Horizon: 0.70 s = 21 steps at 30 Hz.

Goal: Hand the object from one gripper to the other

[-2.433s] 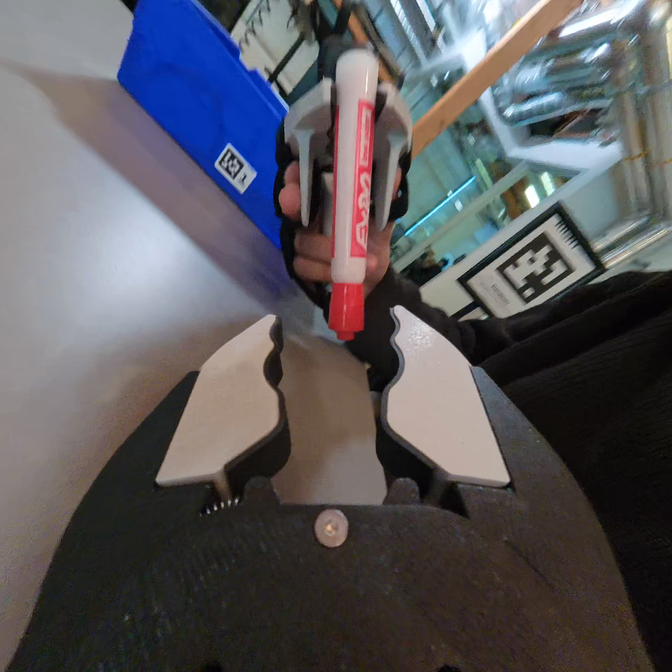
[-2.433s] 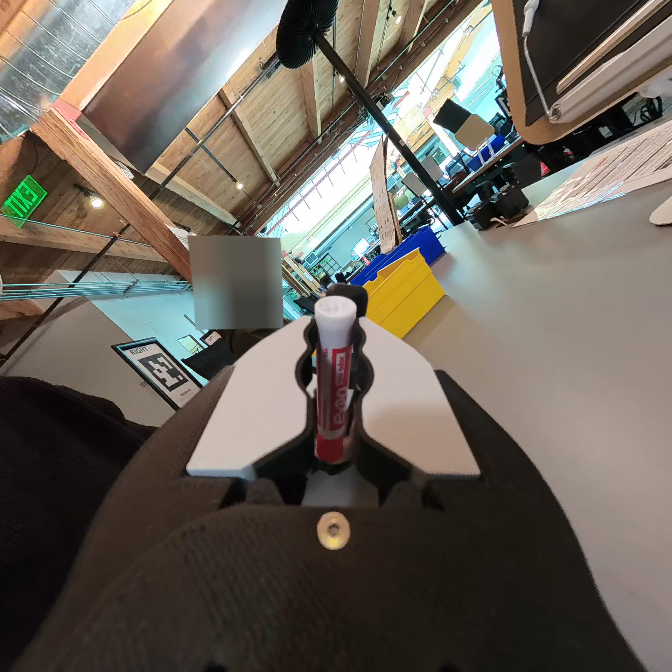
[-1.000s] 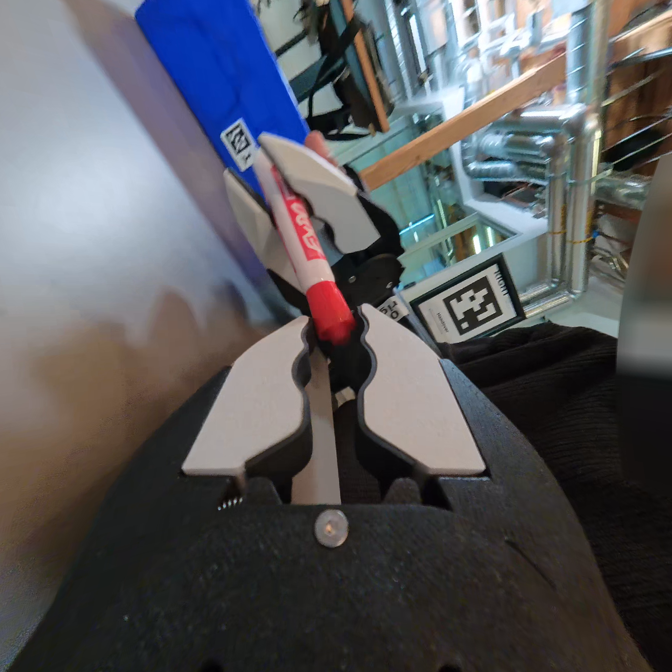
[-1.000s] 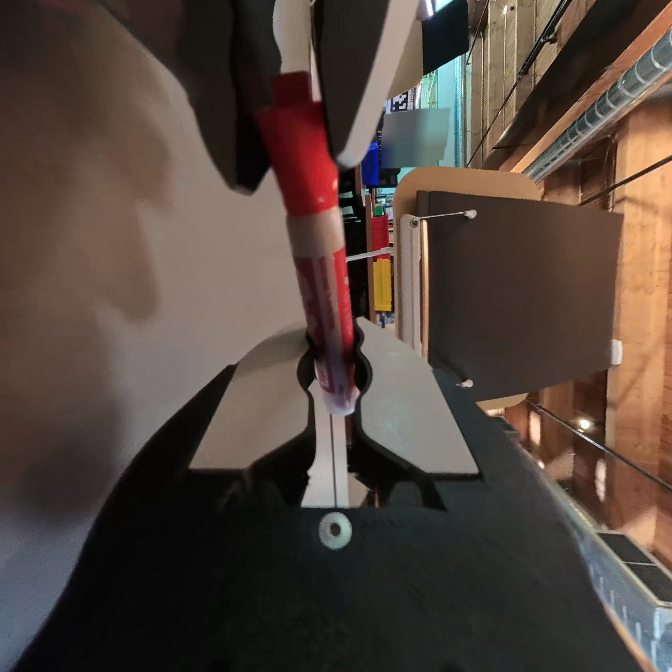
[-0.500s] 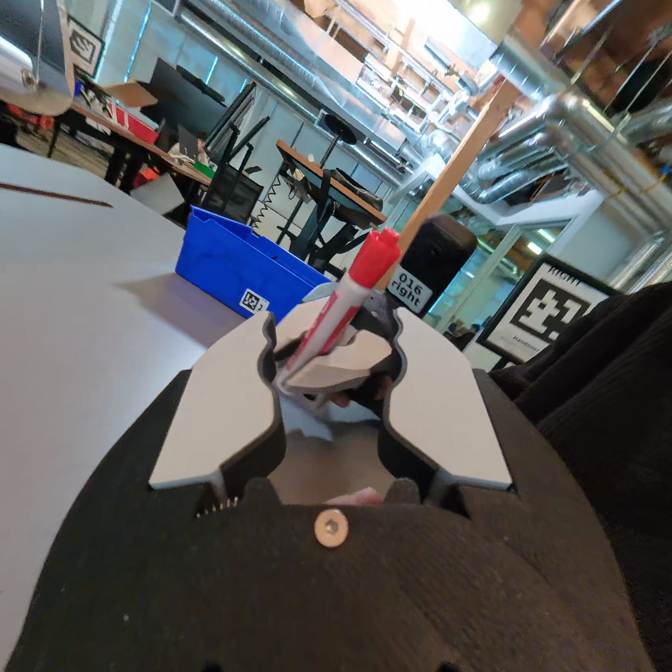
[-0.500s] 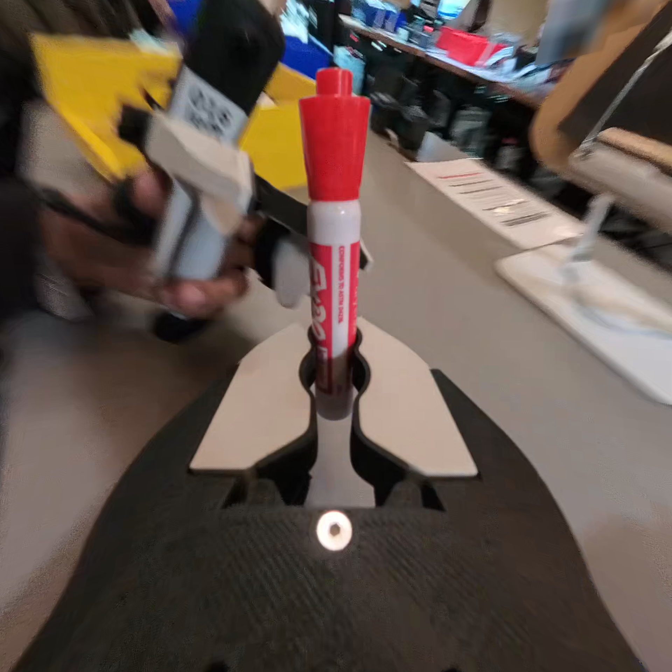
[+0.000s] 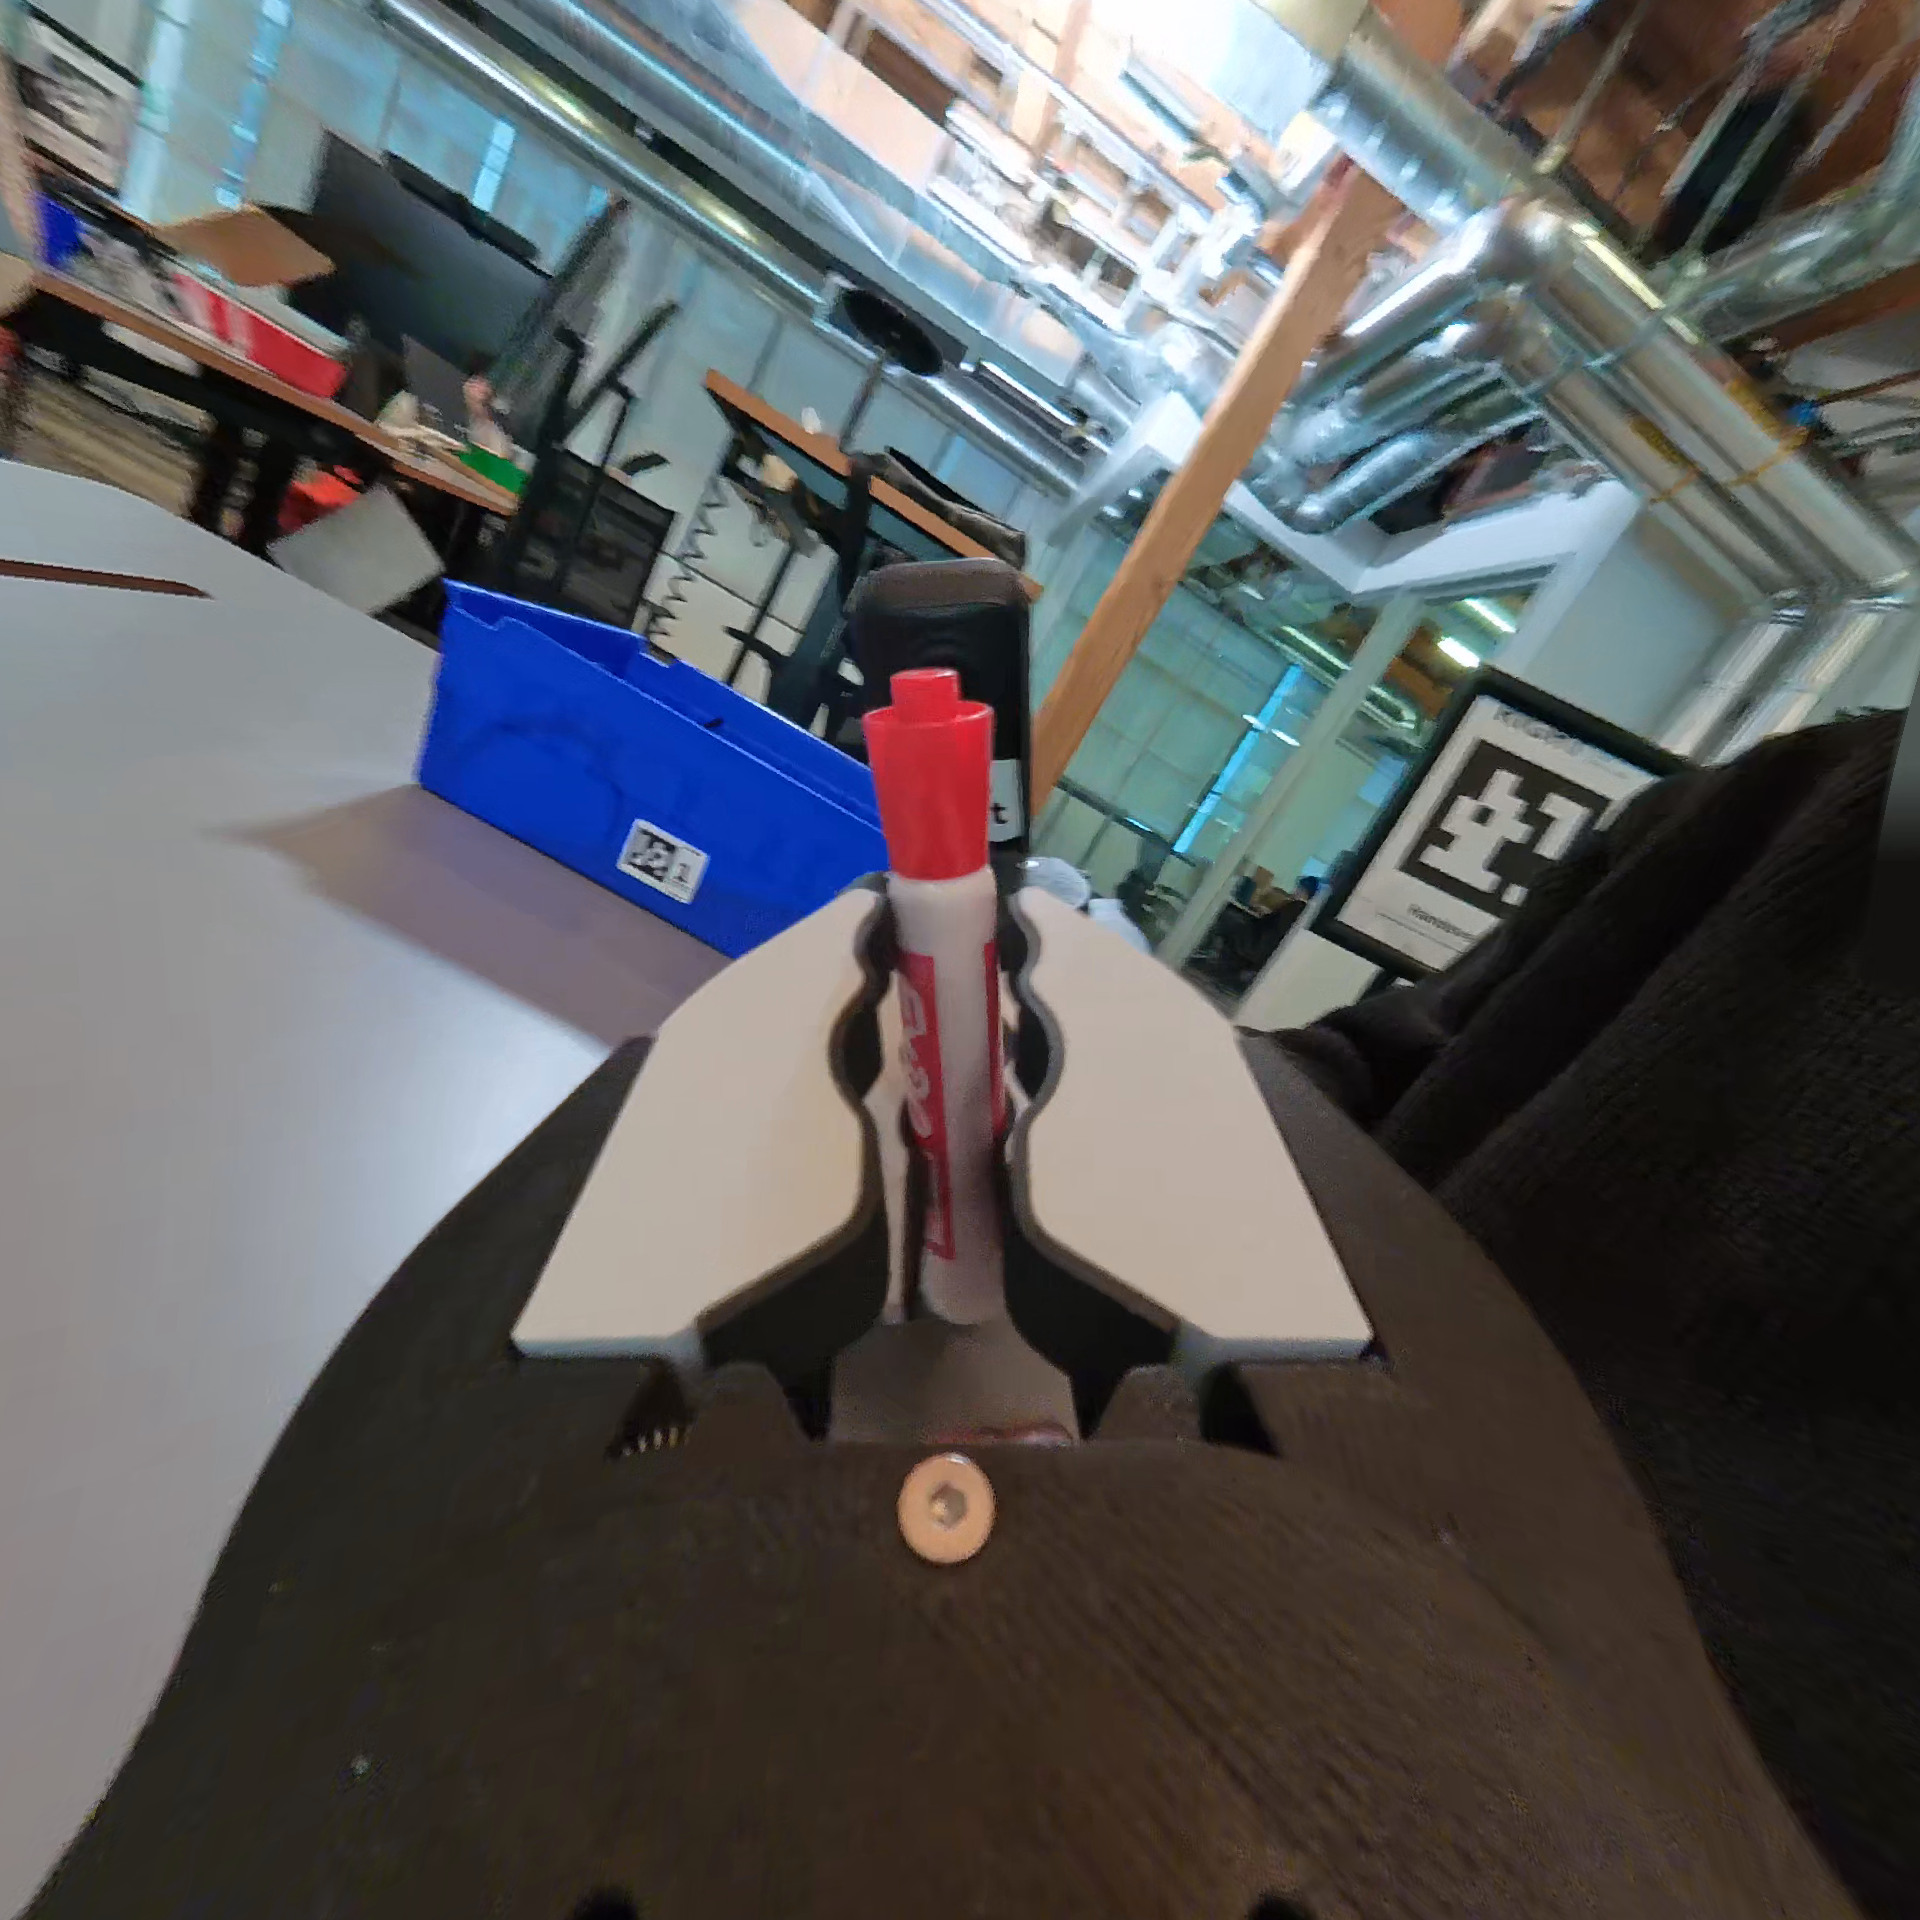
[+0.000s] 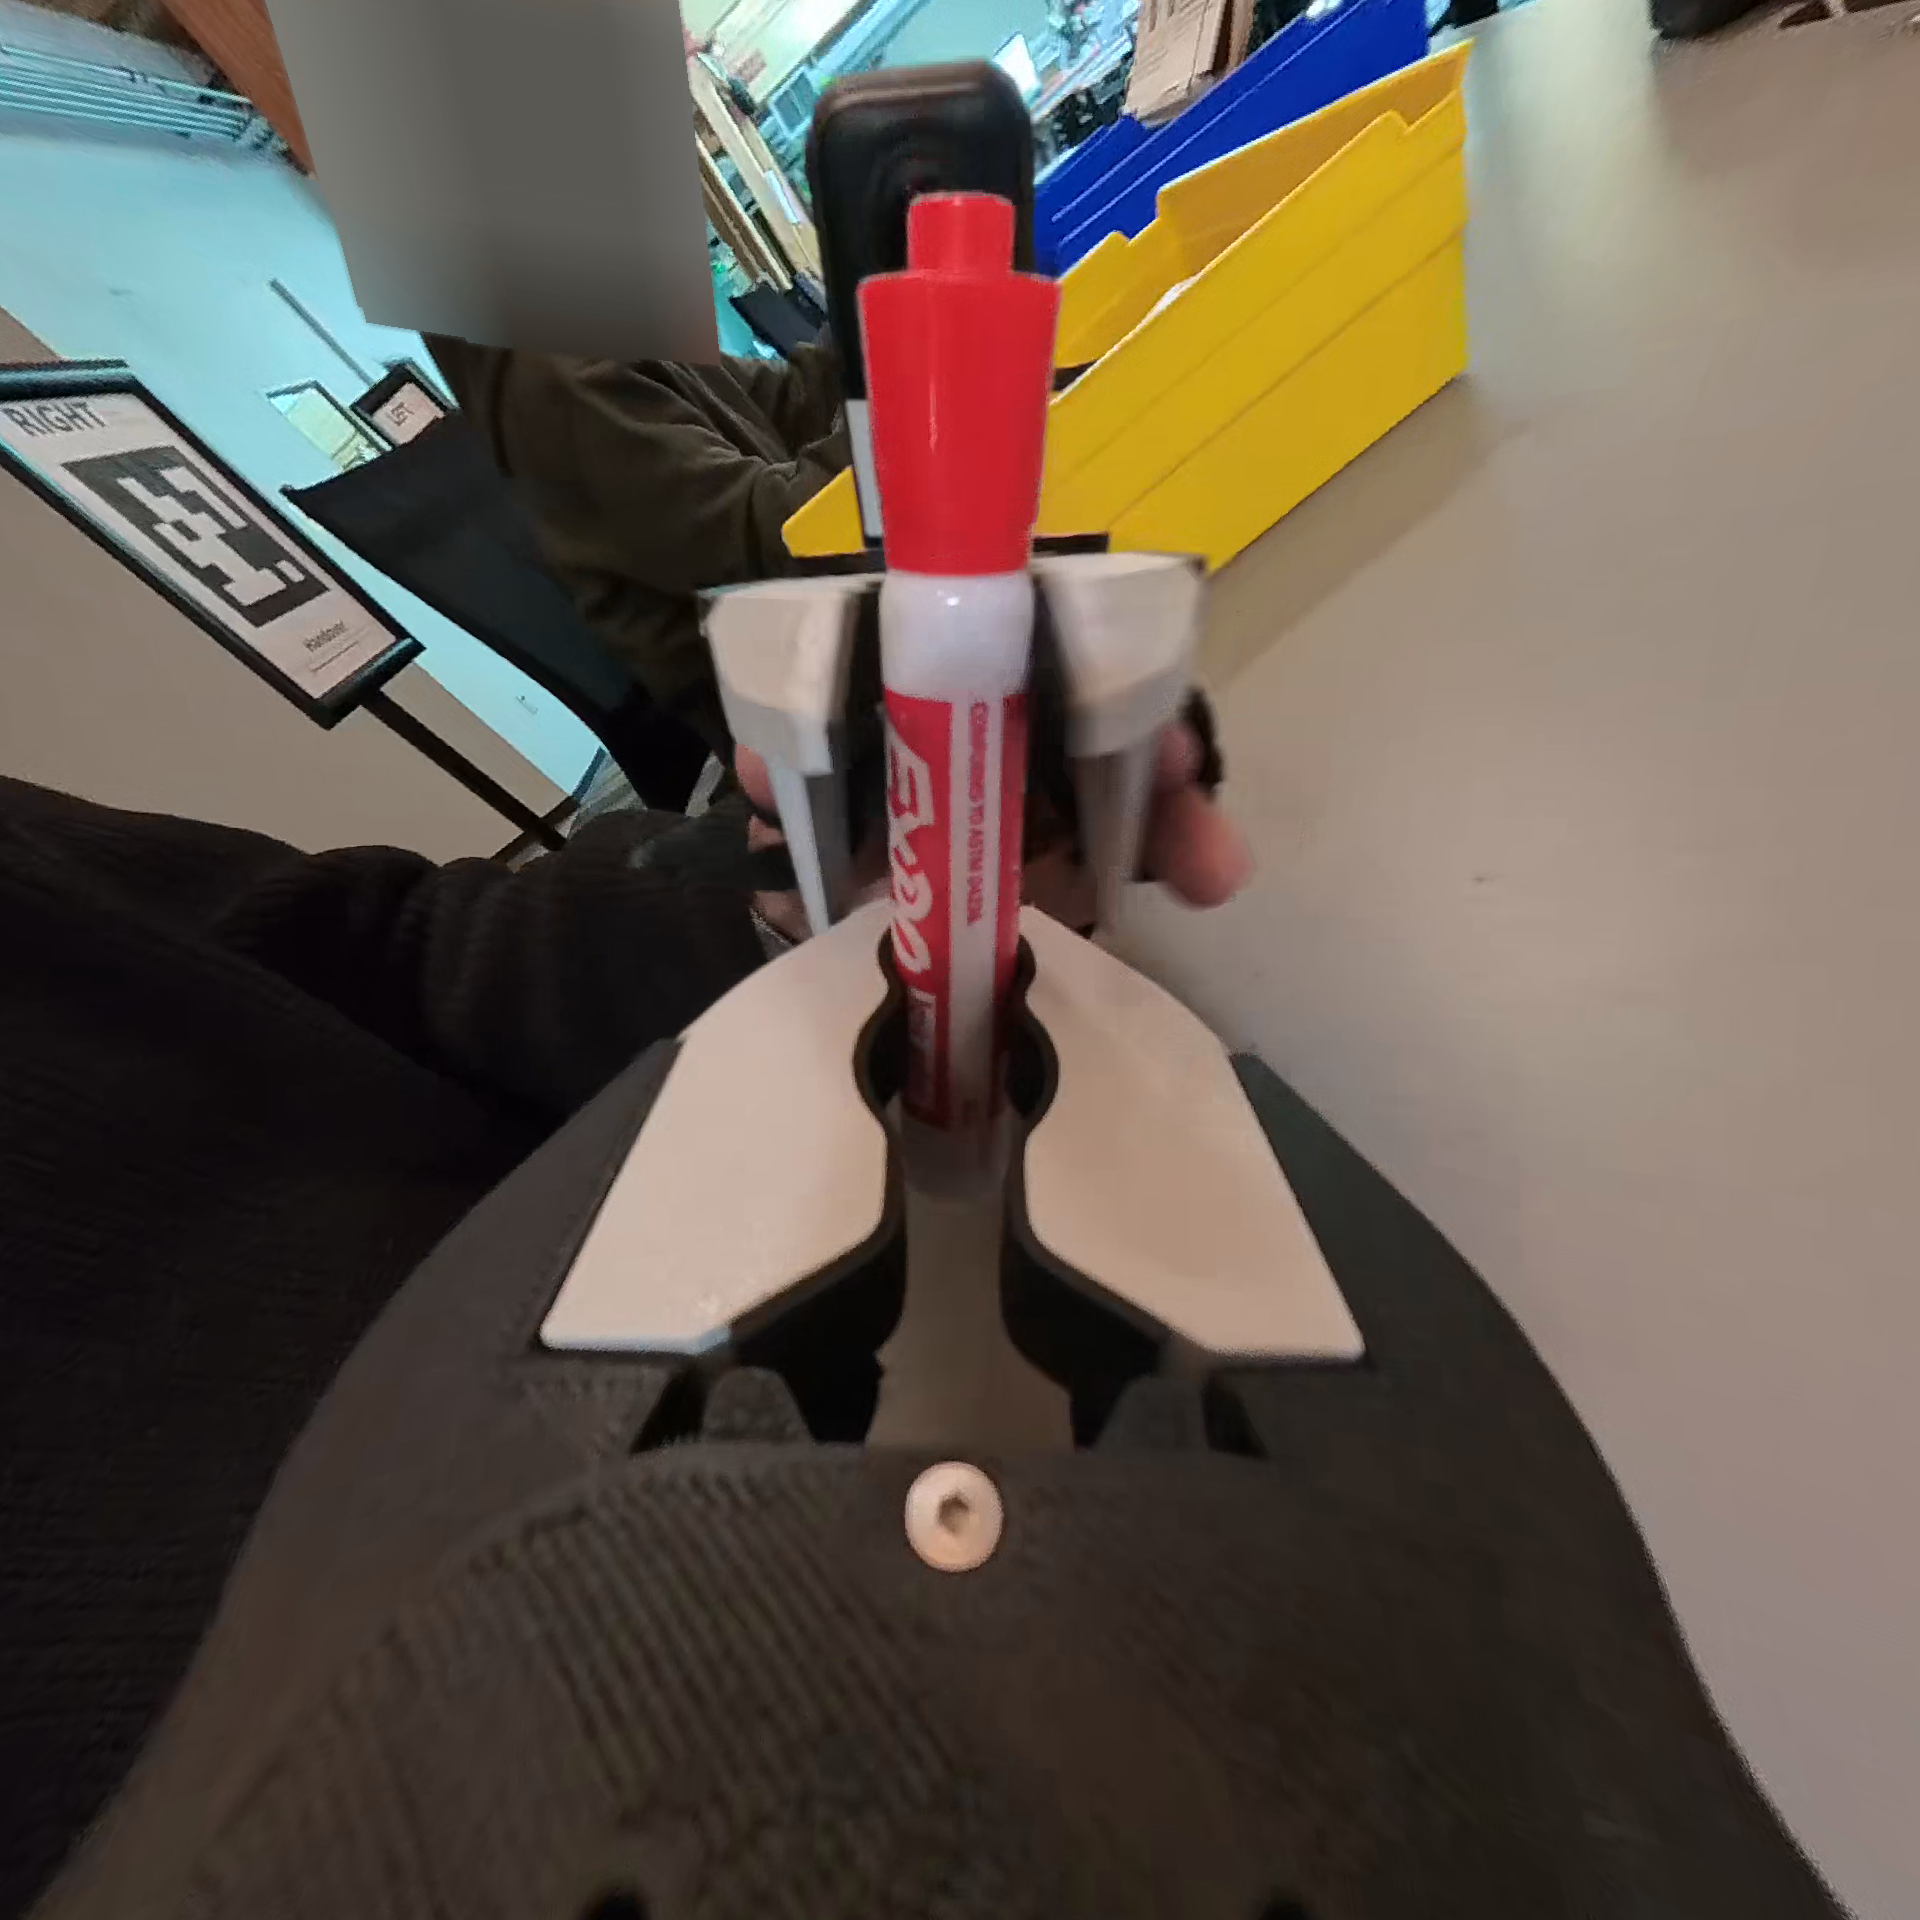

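Observation:
A red-capped whiteboard marker stands upright between both grippers. In the left wrist view my left gripper is closed around its white barrel, cap sticking out past the fingertips. The right gripper's black body shows just behind the cap; its fingers are hidden. In the right wrist view my right gripper is shut on the lower barrel of the marker. The left gripper faces it, and its fingers flank the barrel just below the cap.
The grey table holds a blue bin. In the right wrist view a yellow bin and another blue bin stand behind the grippers. Framed tag signs stand nearby. A person's dark sleeve lies left. My right fingertips sit around 7 centimeters from my left ones.
Both grippers swung from a sideways tilt to level. The left gripper let go of the cap, opened wide, and has now closed on the barrel. The right gripper kept its hold.

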### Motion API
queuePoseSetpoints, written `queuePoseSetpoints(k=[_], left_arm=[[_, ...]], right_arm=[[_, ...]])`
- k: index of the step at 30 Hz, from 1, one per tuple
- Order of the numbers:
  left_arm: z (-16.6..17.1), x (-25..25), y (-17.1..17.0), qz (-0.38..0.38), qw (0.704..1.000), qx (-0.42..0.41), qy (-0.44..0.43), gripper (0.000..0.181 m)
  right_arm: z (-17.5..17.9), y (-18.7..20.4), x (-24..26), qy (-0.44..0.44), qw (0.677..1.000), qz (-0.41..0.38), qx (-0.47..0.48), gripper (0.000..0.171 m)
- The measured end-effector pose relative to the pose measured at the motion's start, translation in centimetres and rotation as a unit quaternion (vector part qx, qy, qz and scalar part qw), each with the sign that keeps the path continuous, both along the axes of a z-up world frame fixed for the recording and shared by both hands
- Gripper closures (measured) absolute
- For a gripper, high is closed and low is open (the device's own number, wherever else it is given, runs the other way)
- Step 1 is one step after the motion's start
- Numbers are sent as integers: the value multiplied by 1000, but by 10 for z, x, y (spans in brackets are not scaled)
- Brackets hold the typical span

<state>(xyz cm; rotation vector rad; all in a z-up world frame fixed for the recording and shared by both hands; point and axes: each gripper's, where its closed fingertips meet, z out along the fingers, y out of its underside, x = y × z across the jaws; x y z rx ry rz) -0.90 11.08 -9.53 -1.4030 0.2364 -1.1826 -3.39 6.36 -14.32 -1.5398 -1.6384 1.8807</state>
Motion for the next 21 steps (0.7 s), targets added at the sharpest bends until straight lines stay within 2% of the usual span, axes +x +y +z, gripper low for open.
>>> queuePoseSetpoints(k=[1,5,8,11,15,18,21], left_arm=[[0,0,-1,-6,1000,-5,-2,160],[-1,-2,2,2,1000,-10,-1,160],[-3,-6,4,14,1000,-22,-3,160],[-5,-17,8,30,998,-39,-26,160],[-11,-28,13,40,995,-76,-55,161],[-21,-25,16,41,993,-101,-35,161],[-32,-15,18,38,992,-116,17,161]], right_arm=[[0,0,0,3,1000,-1,2,155],[0,4,-1,10,1000,-8,1,155],[1,10,-3,25,999,-26,12,145],[1,25,-6,49,995,-72,51,124],[6,44,-7,77,985,-125,94,112],[19,59,-5,100,981,-158,58,113],[29,74,1,106,980,-170,-14,122]])
